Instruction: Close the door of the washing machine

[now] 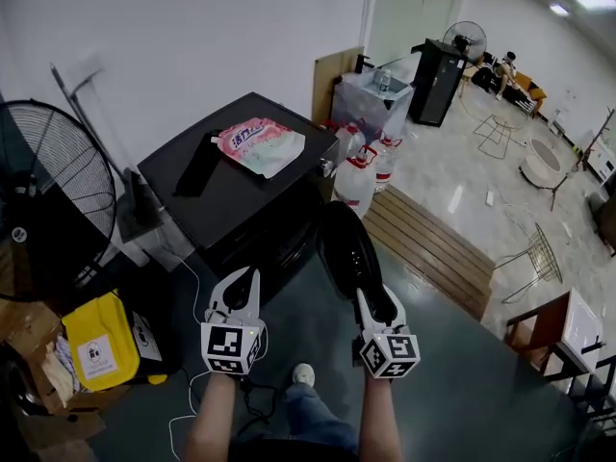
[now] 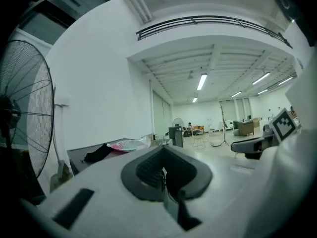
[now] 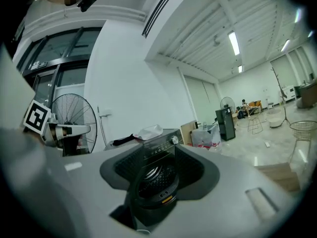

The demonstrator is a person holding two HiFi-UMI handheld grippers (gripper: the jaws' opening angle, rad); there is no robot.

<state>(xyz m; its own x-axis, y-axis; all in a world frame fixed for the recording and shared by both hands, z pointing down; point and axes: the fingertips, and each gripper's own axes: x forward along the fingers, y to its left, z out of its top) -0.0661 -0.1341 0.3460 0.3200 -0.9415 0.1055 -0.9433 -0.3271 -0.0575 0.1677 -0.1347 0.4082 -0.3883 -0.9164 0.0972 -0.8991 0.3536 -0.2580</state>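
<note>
right tongs [image 3: 156, 168] are released, jaws spread, with the round rim of the door [image 1: 345, 248] framed in the gap; whether they touch it i cannot tell. left tongs [image 2: 164, 171] are clenched on nothing, held off to the side near the front of the washer [image 1: 231, 176]. the door stands wide open and upright on edge, jutting from the washer's front toward the person; seen from above, its long axis runs from the washer out to the right tongs. this looks like the approach before the push. the next move probably calls for pressing the free edge and sweeping it round to the latch.

Overhead, two low: common washing machine [image 1: 231, 200]
</note>
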